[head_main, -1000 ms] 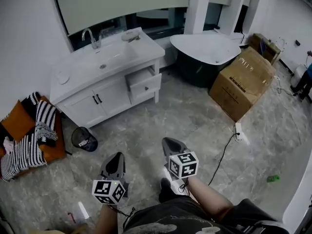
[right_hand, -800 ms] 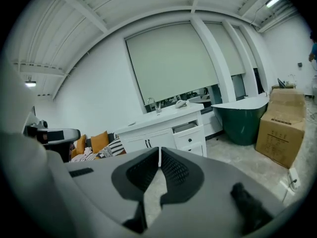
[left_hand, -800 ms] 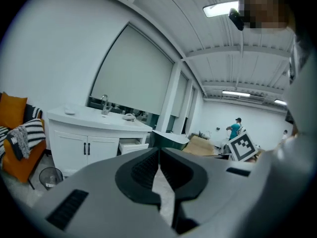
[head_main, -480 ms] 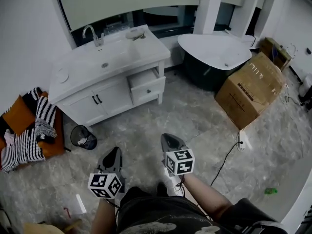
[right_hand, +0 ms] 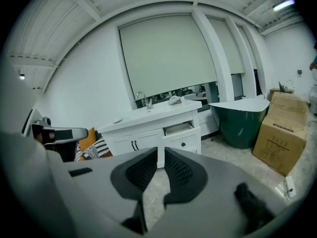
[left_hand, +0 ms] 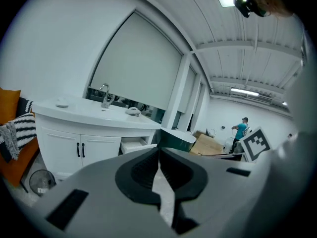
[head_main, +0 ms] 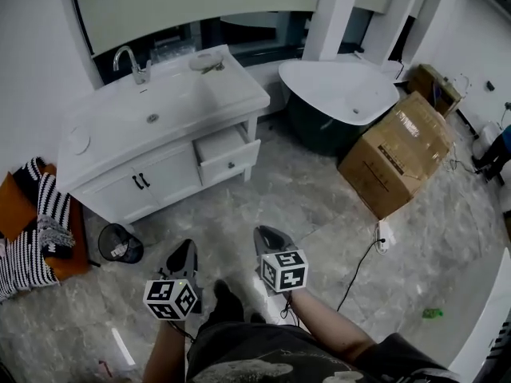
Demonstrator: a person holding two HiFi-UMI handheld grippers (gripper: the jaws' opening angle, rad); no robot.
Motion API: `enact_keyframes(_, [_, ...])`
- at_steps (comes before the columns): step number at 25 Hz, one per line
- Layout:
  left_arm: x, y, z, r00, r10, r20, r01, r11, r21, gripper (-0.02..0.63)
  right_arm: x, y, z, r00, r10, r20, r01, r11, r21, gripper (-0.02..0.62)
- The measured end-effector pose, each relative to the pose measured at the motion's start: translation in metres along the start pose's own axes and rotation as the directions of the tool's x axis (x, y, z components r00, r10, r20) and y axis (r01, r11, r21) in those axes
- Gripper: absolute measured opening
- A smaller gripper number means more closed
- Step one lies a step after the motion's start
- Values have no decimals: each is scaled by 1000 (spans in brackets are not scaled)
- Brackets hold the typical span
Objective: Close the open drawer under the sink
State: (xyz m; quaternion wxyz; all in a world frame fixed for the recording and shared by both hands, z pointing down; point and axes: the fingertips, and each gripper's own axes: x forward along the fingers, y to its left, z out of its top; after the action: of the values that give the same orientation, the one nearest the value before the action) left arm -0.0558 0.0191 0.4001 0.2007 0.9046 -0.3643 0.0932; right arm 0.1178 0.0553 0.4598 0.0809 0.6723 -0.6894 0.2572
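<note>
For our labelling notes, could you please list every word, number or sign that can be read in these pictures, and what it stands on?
No text here can be read.
Cardboard box: faint dark print on its side, too small and blurred to read.
Left marker cube: black-and-white square pattern only, no letters or numbers.
Right marker cube: the same kind of pattern, no letters or numbers.
</note>
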Motion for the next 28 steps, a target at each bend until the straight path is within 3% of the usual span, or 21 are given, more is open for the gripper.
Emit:
enact_keyframes(10, [92,71,23,995,-77,-62,77,997,0,21,100,-16,34,994,-95,-46,93,995,-43,44])
enact_keyframes(17, [119,120,19,997,-16,-78,18,1000,22,21,131,-21,28,989,-130,-71,128,991,-23,49])
enact_keyframes(28, [157,145,2,994,25,-104,-23,1000,17,21,197,-67,6,984,-139,-112,134,990,-53,49])
